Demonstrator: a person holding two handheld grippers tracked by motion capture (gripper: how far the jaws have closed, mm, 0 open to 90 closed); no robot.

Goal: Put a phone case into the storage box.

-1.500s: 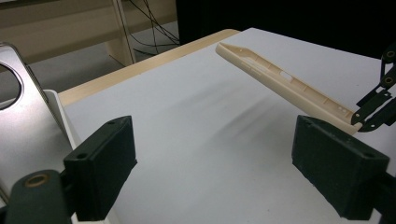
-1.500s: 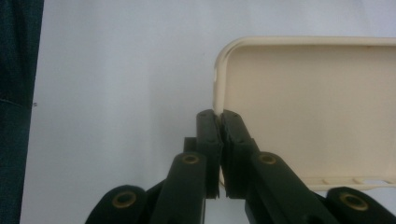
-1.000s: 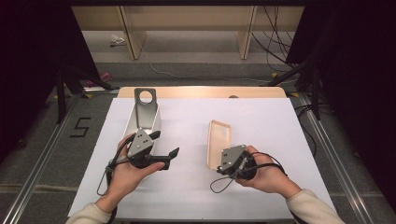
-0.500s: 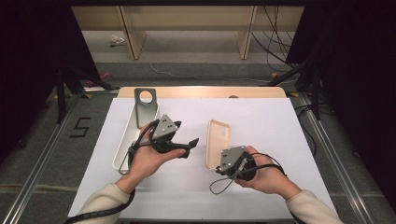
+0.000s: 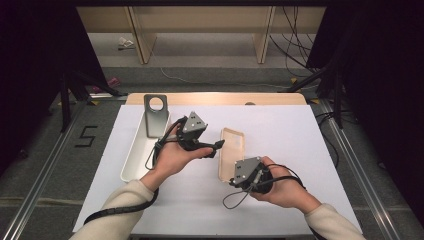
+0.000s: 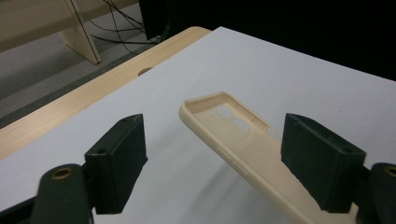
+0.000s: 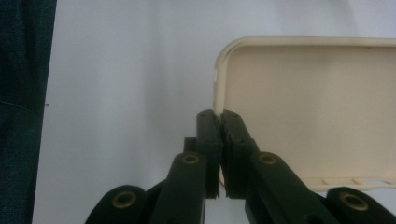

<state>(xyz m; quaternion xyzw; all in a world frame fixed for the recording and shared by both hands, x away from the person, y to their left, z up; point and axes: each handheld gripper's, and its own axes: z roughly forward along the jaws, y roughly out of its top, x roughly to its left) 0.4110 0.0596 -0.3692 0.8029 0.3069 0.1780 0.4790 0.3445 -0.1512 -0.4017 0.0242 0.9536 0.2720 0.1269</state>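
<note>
1. On the white-covered table (image 5: 300, 150), a beige phone case (image 5: 231, 152) is lying hollow side up; it is a shallow rounded-corner shell with a raised rim, matte in finish, with camera cut-outs showing at its far end in the left gripper view (image 6: 233, 126).
2. Near its lower corner, the right gripper (image 5: 239, 176) is pinching the rim of the case: in the right gripper view its black jaws are standing nearly together with the thin wall (image 7: 217, 93) caught between them.
3. Left of the case, the left gripper (image 5: 212, 149) is hovering with jaws apart; they have just been closing somewhat, and the case is lying ahead of them and between their lines, not pressed by either pad.
4. At the table's left side, a long white tray (image 5: 134, 162) with rounded ends is carrying a grey metal plate (image 5: 155, 115) that has a round hole near its top.
5. Hard to judge: the plate's foot is sitting inside the tray, the case's near end is covered by the right gripper, and the right jaw of the left gripper is cutting off the case's side.
</note>
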